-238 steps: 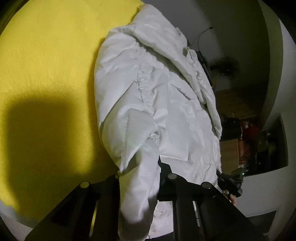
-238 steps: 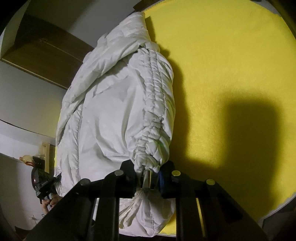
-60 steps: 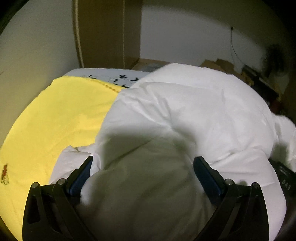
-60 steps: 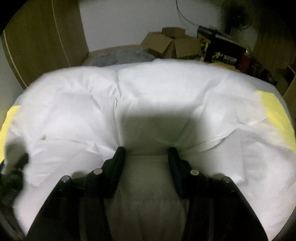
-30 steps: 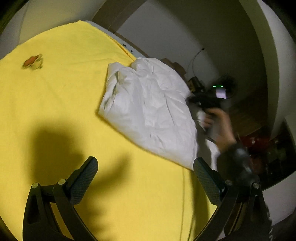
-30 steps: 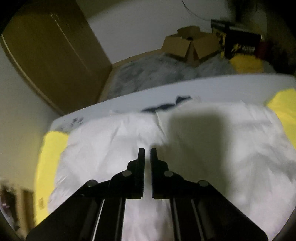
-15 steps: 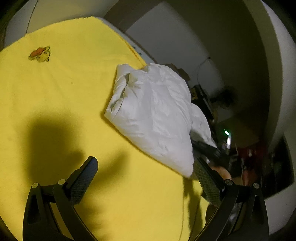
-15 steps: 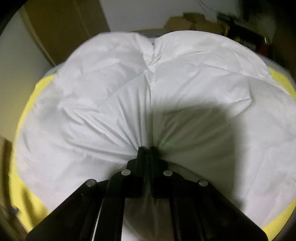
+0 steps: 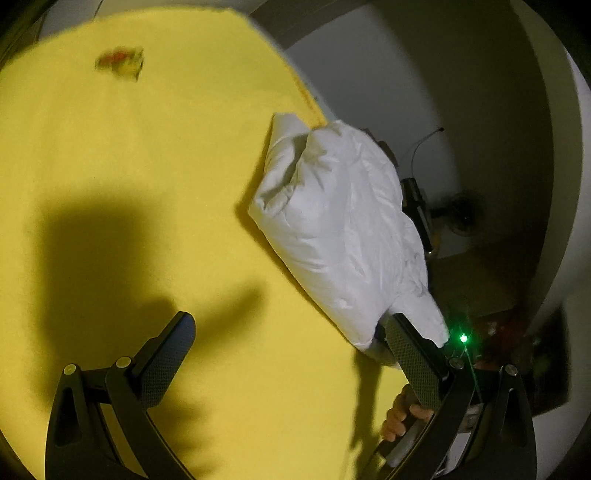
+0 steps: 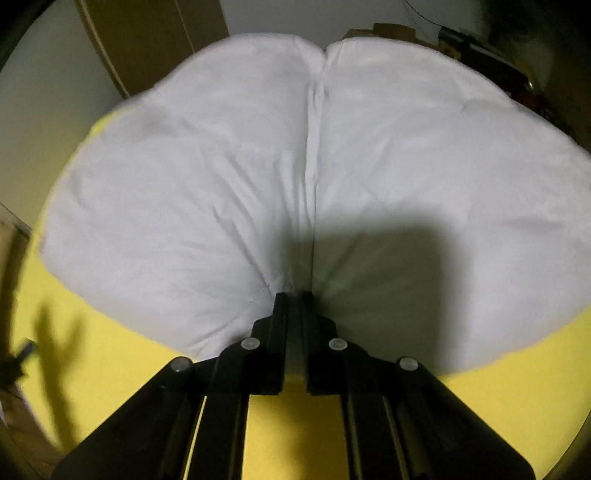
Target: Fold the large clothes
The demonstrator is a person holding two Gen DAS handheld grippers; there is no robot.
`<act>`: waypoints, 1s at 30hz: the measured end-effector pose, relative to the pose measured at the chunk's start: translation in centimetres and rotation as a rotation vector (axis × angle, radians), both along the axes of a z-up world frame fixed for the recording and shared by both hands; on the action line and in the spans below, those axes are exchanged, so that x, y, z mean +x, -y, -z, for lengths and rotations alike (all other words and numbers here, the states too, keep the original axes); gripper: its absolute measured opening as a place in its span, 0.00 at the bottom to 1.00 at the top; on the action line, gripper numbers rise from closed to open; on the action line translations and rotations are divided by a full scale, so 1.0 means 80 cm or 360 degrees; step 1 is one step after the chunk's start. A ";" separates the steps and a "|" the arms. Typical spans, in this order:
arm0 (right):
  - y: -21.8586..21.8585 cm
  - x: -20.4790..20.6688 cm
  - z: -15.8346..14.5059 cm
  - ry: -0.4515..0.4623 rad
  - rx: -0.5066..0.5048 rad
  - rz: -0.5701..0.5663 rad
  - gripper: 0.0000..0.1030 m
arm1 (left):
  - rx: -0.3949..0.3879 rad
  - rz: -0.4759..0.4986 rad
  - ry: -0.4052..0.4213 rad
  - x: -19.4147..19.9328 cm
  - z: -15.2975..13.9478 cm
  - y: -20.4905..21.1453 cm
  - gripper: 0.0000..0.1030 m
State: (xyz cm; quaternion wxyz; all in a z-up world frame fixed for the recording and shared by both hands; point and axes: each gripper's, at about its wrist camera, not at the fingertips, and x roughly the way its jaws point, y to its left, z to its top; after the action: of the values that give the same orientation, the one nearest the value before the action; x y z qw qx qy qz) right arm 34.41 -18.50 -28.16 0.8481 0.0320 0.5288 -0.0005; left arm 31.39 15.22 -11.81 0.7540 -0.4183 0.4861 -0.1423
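Note:
A white puffy jacket (image 9: 340, 229) lies as a folded bundle on the yellow blanket (image 9: 129, 166), near its right edge. My left gripper (image 9: 290, 325) is open and holds nothing; it hangs over bare blanket, with its right finger just in front of the bundle's near corner. In the right wrist view the jacket (image 10: 221, 166) fills the picture. My right gripper (image 10: 294, 295) is shut, its tips pushed down into the near edge of the bundle, where creases run together. No cloth shows between the jaws. A hand (image 9: 402, 413) grips that gripper's handle below a green light (image 9: 461, 338).
A small orange patch (image 9: 118, 61) marks the blanket's far left. The blanket's edge runs just behind the jacket. Beyond it are a brown wardrobe (image 10: 147, 48), cardboard boxes (image 10: 391, 31), a fan (image 9: 461, 218) and dark clutter on the floor.
My right gripper, shut all along, has come down from above the jacket and now presses into it. The left gripper has sunk a little and rolled, still open.

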 end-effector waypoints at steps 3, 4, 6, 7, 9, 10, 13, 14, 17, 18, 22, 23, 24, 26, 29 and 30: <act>0.020 0.013 0.017 -0.0041 0.0356 0.0016 0.26 | -0.0102 0.0053 -0.0032 0.005 0.004 0.003 1.00; 0.034 0.008 0.020 0.0009 0.0485 0.0049 0.52 | -0.0114 0.0065 -0.0037 0.005 0.005 0.002 1.00; 0.050 -0.006 0.022 0.0154 0.0526 0.0108 0.80 | -0.0162 0.0083 -0.0042 0.014 0.010 0.001 1.00; 0.057 -0.014 0.030 0.0211 0.0517 0.0107 0.81 | -0.0197 0.0085 -0.0046 0.019 0.013 0.000 1.00; 0.065 -0.022 0.048 0.0229 0.0616 0.0082 0.81 | -0.0297 0.0057 -0.0077 0.034 0.023 -0.001 1.00; 0.068 -0.019 0.052 0.0240 0.0659 0.0077 0.81 | -0.0329 0.0055 -0.0095 0.042 0.027 0.001 1.00; 0.058 -0.024 0.073 0.0313 0.0655 0.0034 0.81 | -0.0351 0.0096 -0.0115 0.070 0.035 0.013 1.00; 0.050 -0.025 0.077 0.0333 0.0621 0.0025 0.81 | -0.0317 0.0111 -0.0112 0.081 0.035 0.017 1.00; 0.057 -0.023 0.093 0.0307 0.0605 0.0023 0.81 | -0.0211 0.0117 -0.0114 0.109 0.038 0.024 1.00; 0.066 -0.025 0.096 0.0290 0.0638 0.0028 0.81 | -0.0197 0.0129 -0.0113 0.119 0.039 0.026 1.00; 0.081 -0.020 0.111 0.0306 0.0639 0.0071 0.81 | -0.0187 0.0154 -0.0119 0.146 0.047 0.033 1.00; 0.088 -0.022 0.109 0.0328 0.0627 0.0085 0.81 | -0.0169 0.0158 -0.0118 0.151 0.047 0.035 1.00; 0.092 -0.021 0.112 0.0350 0.0620 0.0100 0.81 | -0.0149 0.0157 -0.0114 0.156 0.047 0.036 1.00; 0.096 -0.019 0.113 0.0363 0.0633 0.0119 0.81 | -0.0117 0.0155 -0.0115 0.167 0.045 0.038 1.00; 0.098 -0.025 0.111 0.0366 0.0653 0.0117 0.81 | -0.0070 0.0181 -0.0115 0.191 0.042 0.042 1.00; 0.095 -0.028 0.105 0.0368 0.0647 0.0102 0.81 | -0.0043 0.0188 -0.0105 0.195 0.040 0.043 1.00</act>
State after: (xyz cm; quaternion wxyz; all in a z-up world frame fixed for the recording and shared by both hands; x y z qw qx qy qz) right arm 32.15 -26.10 -36.52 0.8787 0.2187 0.4162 0.0829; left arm 46.98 11.80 -15.03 0.7221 -0.4035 0.5326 -0.1792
